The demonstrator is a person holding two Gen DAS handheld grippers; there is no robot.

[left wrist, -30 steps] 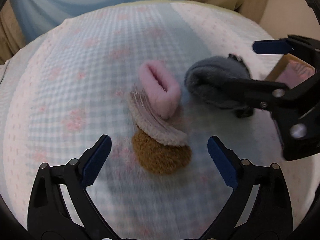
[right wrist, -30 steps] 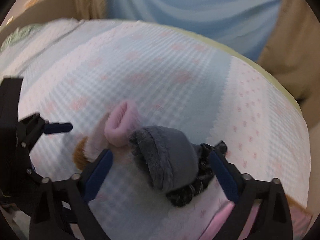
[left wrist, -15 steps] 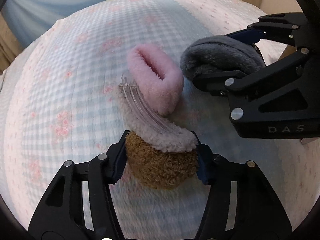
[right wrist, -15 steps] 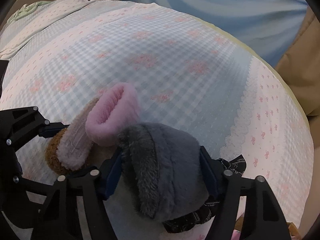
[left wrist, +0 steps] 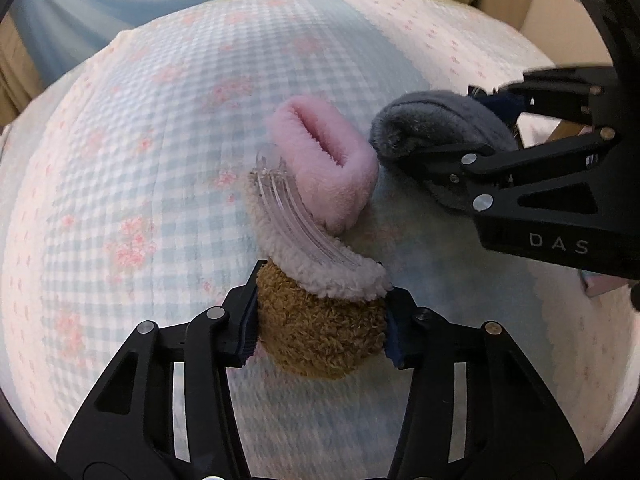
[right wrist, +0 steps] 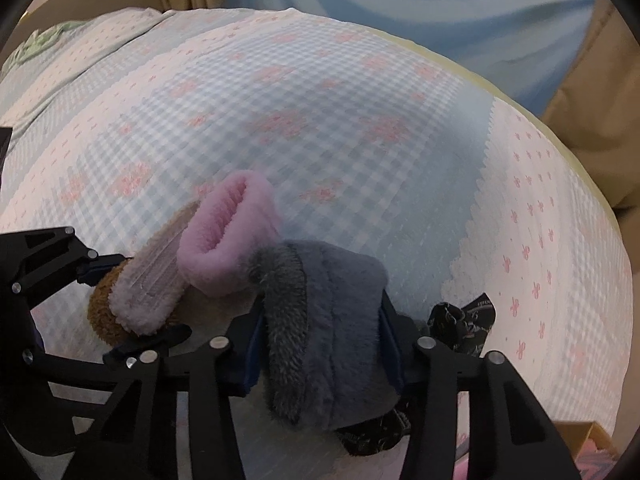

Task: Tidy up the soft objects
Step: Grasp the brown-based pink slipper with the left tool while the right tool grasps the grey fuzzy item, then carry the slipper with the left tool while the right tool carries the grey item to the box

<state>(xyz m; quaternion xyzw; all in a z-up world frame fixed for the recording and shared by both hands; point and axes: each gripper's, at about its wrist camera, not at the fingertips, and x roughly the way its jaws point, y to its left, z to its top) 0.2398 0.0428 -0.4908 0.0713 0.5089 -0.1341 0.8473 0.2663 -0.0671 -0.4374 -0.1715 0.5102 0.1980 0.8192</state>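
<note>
A brown fuzzy soft piece lies on the checked bedspread. My left gripper is shut on it. A pale fleece piece with a clear plastic comb rests on its top, and a pink fleece loop lies just beyond. My right gripper is shut on a grey furry piece, which touches the pink loop. The right gripper also shows in the left wrist view, holding the grey piece. The left gripper shows at the left of the right wrist view.
A dark patterned fabric item lies under and behind the grey piece. A cardboard box corner with pink contents sits at the lower right. Blue curtain and tan fabric stand beyond the bed's far edge.
Both grippers were open a second ago. The left one moved forward and shut on the brown piece; the right one shut on the grey piece. Little has shifted in the last half second.
</note>
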